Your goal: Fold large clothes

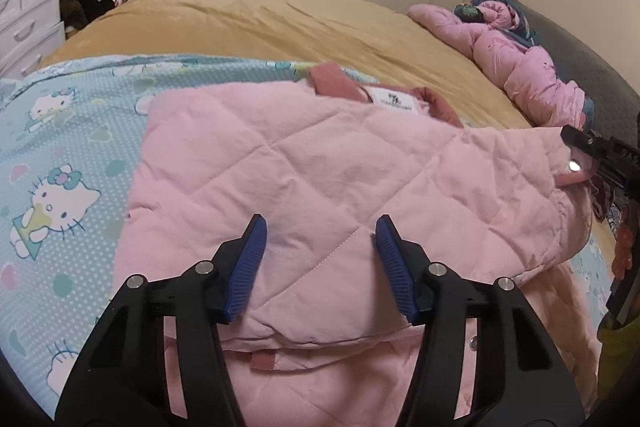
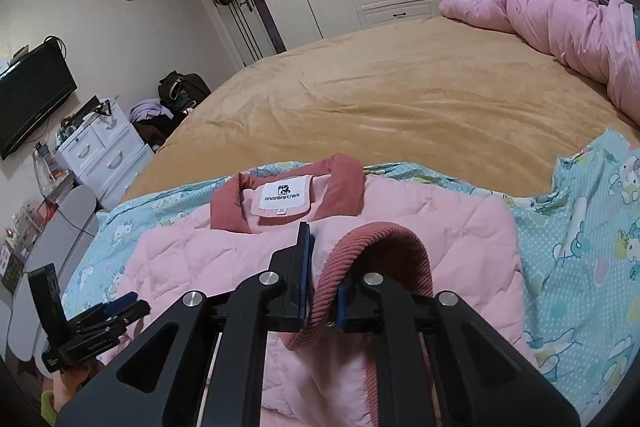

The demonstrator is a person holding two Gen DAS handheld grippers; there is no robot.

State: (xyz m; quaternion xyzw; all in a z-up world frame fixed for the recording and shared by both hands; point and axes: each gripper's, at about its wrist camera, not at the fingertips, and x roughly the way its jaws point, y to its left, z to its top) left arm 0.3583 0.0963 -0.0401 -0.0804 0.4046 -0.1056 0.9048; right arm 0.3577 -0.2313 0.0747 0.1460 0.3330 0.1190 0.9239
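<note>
Pink quilted jacket (image 1: 320, 163) flat on cartoon sheet (image 1: 60, 131) on bed, collar away. Right tool (image 2: 322, 283) clamped on ribbed cuff (image 2: 380, 239), sleeve mid-fold. Left tool (image 1: 318, 267) open above body. Advice: carry cuff across chest, lay sleeve flat, pin fold line with left tool.

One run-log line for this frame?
left gripper: open over pink jacket | right gripper: shut on ribbed cuff | fold unfinished
</note>
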